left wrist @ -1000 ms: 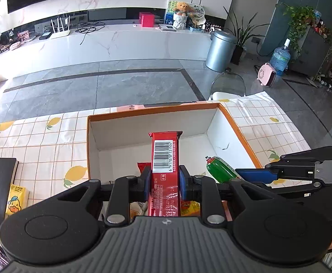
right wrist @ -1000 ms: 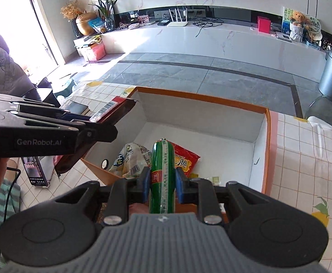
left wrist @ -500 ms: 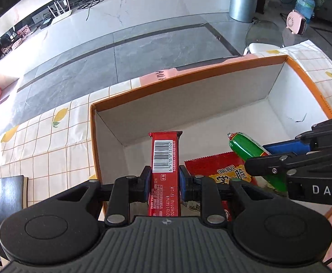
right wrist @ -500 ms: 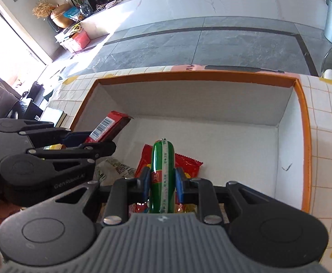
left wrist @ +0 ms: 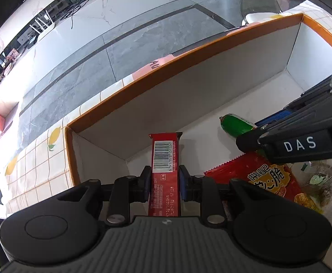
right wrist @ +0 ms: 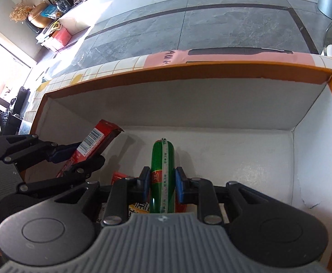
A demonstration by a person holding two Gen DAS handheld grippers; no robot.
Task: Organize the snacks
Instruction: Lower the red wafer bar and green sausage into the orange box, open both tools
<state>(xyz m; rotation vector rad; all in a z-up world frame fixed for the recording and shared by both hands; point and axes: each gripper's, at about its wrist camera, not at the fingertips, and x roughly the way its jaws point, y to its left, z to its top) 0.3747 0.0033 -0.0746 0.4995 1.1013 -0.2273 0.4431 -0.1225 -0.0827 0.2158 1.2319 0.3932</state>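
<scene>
Snacks sit tight in my two grippers, red bar (left wrist: 164, 173) in my left (left wrist: 163, 180), green sausage (right wrist: 162, 177) in my right (right wrist: 160, 183), both pointing down into the box (right wrist: 234, 118).

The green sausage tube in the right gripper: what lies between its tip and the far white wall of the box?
Right wrist view: only bare white floor of the orange-rimmed cardboard box beyond the green sausage tube.

"DAS" on right gripper (left wrist: 252, 134); barcode 6917878131504 on red bar (left wrist: 164, 170).
</scene>
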